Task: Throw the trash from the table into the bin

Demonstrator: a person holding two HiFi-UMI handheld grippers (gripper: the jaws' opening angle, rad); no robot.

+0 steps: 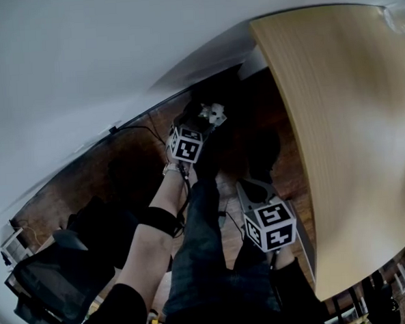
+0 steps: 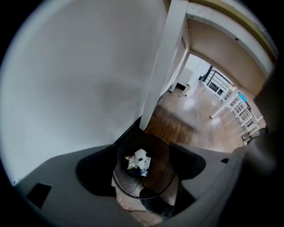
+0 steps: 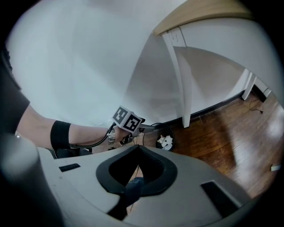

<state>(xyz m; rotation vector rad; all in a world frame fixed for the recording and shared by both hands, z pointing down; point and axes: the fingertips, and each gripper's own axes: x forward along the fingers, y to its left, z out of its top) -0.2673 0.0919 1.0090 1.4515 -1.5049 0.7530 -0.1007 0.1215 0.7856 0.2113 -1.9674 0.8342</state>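
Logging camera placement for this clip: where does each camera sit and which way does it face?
Head view: on the person's head, facing steeply down beside the table; shows a forearm, jeans leg, left gripper, right gripper.
Left gripper view: on that gripper, facing down between open jaws into the bin.
Right gripper view: behind its shut jaws, facing that forearm and table leg.
Shared: all three show the bin's trash.

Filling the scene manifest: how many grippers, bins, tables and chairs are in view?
grippers: 2, the left gripper and the right gripper
bin: 1
table: 1
office chair: 1
total: 5
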